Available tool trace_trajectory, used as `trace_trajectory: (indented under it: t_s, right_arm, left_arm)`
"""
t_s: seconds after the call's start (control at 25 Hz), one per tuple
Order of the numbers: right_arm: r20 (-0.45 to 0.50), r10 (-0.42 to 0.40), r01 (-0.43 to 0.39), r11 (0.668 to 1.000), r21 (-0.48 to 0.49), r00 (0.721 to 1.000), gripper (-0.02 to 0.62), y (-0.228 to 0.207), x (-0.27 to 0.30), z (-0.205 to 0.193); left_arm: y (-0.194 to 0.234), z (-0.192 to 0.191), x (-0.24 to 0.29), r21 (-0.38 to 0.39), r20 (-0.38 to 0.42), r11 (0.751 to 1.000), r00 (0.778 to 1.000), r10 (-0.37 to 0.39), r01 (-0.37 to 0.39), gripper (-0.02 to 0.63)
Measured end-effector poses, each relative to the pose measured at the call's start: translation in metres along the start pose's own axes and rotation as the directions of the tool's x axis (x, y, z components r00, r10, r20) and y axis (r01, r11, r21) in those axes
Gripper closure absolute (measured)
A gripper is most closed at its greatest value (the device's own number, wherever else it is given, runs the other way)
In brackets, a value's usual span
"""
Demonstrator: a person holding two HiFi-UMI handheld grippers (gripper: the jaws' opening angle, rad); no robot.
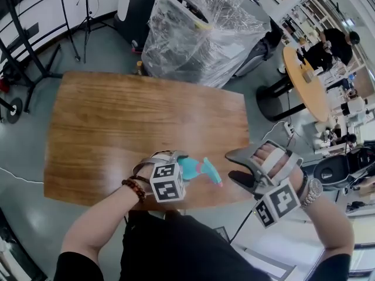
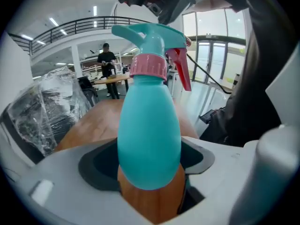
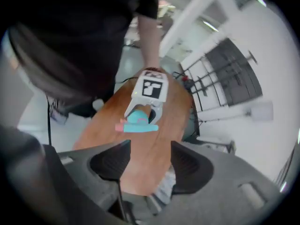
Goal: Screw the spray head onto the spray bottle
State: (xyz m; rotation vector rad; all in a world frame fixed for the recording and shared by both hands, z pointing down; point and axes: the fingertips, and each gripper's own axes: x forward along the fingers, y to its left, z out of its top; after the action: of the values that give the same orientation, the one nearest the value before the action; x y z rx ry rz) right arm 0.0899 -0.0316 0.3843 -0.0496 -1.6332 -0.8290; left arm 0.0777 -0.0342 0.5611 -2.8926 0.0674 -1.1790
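The bottle [image 1: 200, 172] sits in the left tongs [image 1: 176, 160], held off the table [image 1: 146, 116] right above its near edge and lying roughly level, nozzle toward the right tongs [image 1: 240, 165]. The head [image 2: 150, 39] is on its neck, pink collar [image 2: 148, 65] flush against the teal shoulder, though I can't tell from here whether it is turned home. That's my worry: if the collar is only started, or started crooked, the next twist could jam the thread or leave it loose. The body is smooth and egg-shaped, so I'd expect it to spin or slide in the grip once a turning force comes on. The red trigger [image 2: 180, 69] sticks out just beside the collar and is easy to catch instead. A slip here probably means the floor, not the table. The left tongs are part closed, clamped round the fat lower half of the bottle. The right tongs stand wide with nothing between them, touching nothing, off to the side past the table's edge, apart from the nozzle.
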Motion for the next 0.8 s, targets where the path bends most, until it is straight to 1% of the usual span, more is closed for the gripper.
trace_trajectory:
  t_s: [0.04,0.08,0.12,0.2,0.28,0.36,0.4,0.56,0.64,0.72,0.76,0.8]
  right_arm:
    - [-0.010,-0.024,0.022,0.990,-0.138,1.000,0.342,0.007,0.004,0.005]
    - [-0.001,-0.045,0.043,0.969,-0.245,0.999,0.344,0.013,0.007,0.013]
    - [0.016,-0.059,0.061,0.943,-0.328,0.998,0.344,0.019,0.010,0.021]
    - [0.050,-0.064,0.080,0.891,-0.446,0.997,0.344,0.030,0.014,0.034]
    - [0.073,-0.041,0.073,0.855,-0.513,0.996,0.344,0.042,0.018,0.044]
    - [0.085,0.000,0.046,0.837,-0.545,0.996,0.350,0.055,0.023,0.049]
    - [0.088,0.019,0.033,0.834,-0.551,0.996,0.371,0.062,0.025,0.051]
    - [0.082,0.059,-0.005,0.839,-0.544,0.995,0.419,0.075,0.031,0.052]
    - [0.085,0.066,-0.010,0.841,-0.540,0.994,0.474,0.079,0.031,0.053]
    - [0.088,0.075,-0.017,0.850,-0.527,0.993,0.476,0.081,0.031,0.054]
    - [0.088,0.083,-0.027,0.862,-0.507,0.993,0.477,0.082,0.031,0.054]
    - [0.087,0.097,-0.045,0.881,-0.471,0.991,0.477,0.082,0.031,0.055]
  left_arm:
    - [-0.006,0.001,-0.001,0.009,0.005,0.999,0.999,-0.043,0.042,0.216]
    - [-0.012,0.002,-0.002,0.021,0.007,0.996,0.997,-0.081,0.081,0.215]
    - [-0.018,0.003,-0.003,0.033,0.006,0.993,0.993,-0.116,0.116,0.215]
    - [-0.031,0.005,-0.006,0.055,-0.001,0.982,0.984,-0.178,0.178,0.215]
    - [-0.042,0.007,-0.007,0.079,-0.015,0.972,0.975,-0.223,0.223,0.215]
    - [-0.051,0.009,-0.007,0.111,-0.034,0.962,0.968,-0.248,0.250,0.214]
    - [-0.054,0.011,-0.007,0.129,-0.042,0.958,0.967,-0.252,0.256,0.213]
    - [-0.062,0.017,-0.008,0.190,-0.063,0.947,0.966,-0.250,0.258,0.213]
    - [-0.065,0.019,-0.008,0.207,-0.071,0.943,0.966,-0.251,0.260,0.213]
    - [-0.067,0.019,-0.007,0.220,-0.084,0.940,0.965,-0.248,0.261,0.213]
    - [-0.068,0.019,-0.007,0.227,-0.090,0.940,0.966,-0.242,0.256,0.213]
    - [-0.068,0.020,-0.006,0.236,-0.095,0.940,0.969,-0.229,0.246,0.214]
